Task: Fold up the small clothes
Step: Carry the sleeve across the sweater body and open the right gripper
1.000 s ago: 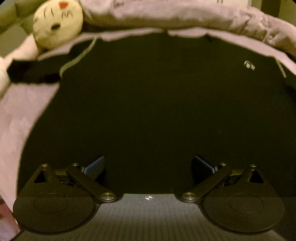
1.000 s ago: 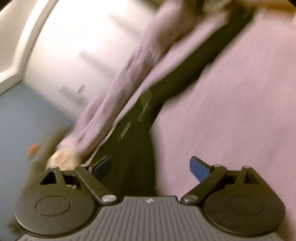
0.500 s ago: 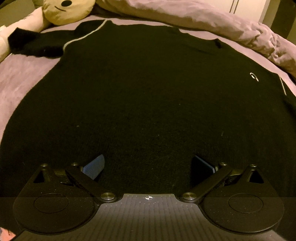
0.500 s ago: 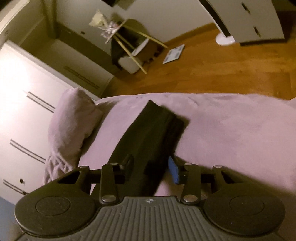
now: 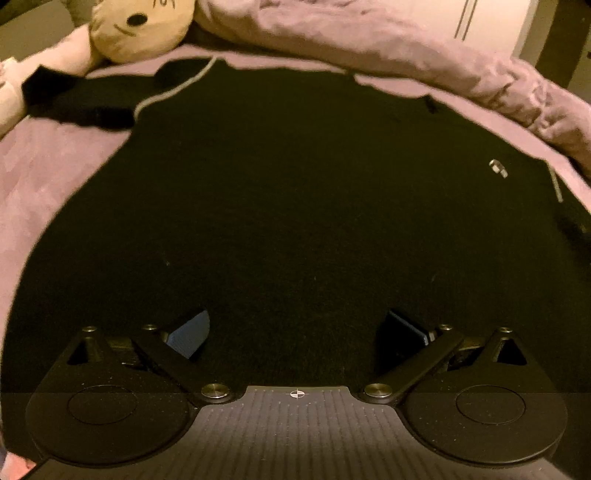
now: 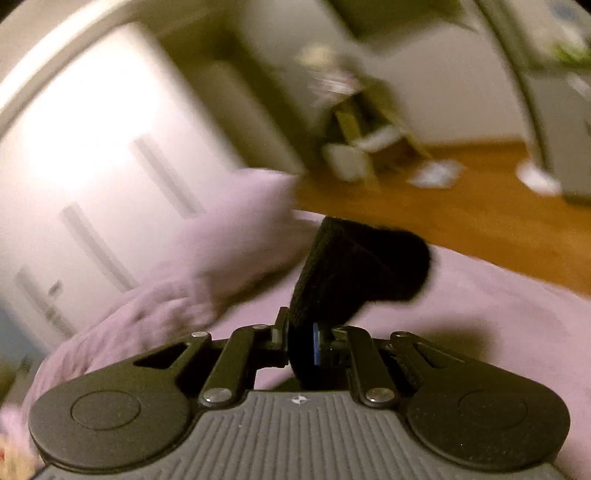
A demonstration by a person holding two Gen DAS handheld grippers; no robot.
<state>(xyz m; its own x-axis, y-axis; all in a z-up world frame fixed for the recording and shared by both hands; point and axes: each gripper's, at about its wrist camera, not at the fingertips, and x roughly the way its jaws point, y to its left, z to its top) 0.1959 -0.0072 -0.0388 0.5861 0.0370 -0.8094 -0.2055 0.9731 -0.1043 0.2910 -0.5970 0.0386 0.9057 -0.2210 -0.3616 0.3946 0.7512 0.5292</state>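
A black sweater [image 5: 295,206] was laid flat on a lilac bedsheet [image 5: 48,166], chest side up, its neckline toward a bunched duvet [image 5: 388,40] and its hem under the left gripper [image 5: 295,332]. That gripper was held over the lower body of the garment with its jaws spread wide and nothing between them. One sleeve [image 5: 77,99] was stretched out to the side, next to a cream plush toy [image 5: 140,26]. The other sleeve [image 6: 354,273] was seen only in the right wrist view, where the right gripper [image 6: 301,343] was clamped shut on the cuff end and the fabric was lifted clear of the sheet; the picture was smeared by motion, with a white wardrobe [image 6: 92,147] and a wooden floor [image 6: 461,206] behind. The step in hand was judged to be the first sleeve fold: the pinched sleeve was being carried in toward the body. The next move would call for the sleeve to be laid straight across the chest and released without bunching, while the body was kept flat, possibly by the free left gripper. A small pale emblem [image 5: 498,168] was sewn on the chest, but it was too small to be read as a brand. No legible writing was found anywhere.
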